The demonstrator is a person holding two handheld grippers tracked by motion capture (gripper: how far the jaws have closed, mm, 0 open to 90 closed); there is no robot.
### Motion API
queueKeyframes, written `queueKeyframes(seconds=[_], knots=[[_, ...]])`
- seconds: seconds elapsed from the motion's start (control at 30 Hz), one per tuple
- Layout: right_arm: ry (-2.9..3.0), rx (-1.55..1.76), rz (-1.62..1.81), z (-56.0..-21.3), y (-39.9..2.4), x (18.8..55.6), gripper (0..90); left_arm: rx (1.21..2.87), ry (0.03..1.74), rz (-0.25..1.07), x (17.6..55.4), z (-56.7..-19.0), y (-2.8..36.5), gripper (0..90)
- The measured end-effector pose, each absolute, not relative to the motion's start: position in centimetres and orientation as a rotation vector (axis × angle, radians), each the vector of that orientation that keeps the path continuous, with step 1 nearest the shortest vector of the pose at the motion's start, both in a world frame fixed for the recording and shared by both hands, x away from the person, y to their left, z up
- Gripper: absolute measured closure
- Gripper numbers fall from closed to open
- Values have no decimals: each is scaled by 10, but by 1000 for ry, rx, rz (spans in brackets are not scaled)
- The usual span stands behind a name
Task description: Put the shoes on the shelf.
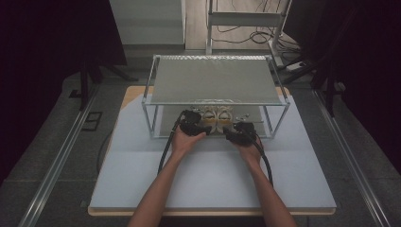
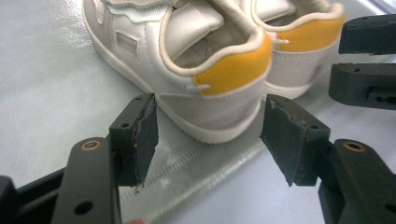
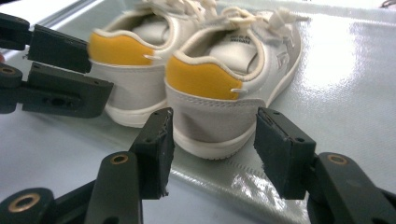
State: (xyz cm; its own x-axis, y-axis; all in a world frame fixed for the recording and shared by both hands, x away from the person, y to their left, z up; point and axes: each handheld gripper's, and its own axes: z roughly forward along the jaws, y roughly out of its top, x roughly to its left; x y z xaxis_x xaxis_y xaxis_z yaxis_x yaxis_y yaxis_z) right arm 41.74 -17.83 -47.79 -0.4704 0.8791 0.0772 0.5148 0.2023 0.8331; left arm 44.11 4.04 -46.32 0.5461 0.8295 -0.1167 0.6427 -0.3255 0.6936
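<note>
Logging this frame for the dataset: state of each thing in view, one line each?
Left hand-held gripper: open, jaws either side of the left shoe's heel, not touching.
Right hand-held gripper: open, jaws flanking the right shoe's heel.
Left shoe: upright on rack's lower shelf.
Right shoe: upright beside it, laces tied.
Rack: upright on table.

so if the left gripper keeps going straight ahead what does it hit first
Most likely the heel of the left shoe, centred between the open left gripper fingers. How far off it is can't be judged.
</note>
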Motion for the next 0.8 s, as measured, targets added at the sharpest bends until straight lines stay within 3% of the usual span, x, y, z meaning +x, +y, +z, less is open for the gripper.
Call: queueKeyframes(seconds=[0.03,0.1,0.13,0.8], knots=[[2066,1293,1184,-476,-179,415,467,2195,999,460,445,-459,52,357],[2076,1279,1200,-473,-181,411,459,2300,734,489,452,-455,62,353],[2082,1276,1208,-472,-182,408,453,2088,1127,351,426,-460,49,353],[2155,1117,1318,-458,-221,337,448,2040,1087,291,345,-466,98,352]])
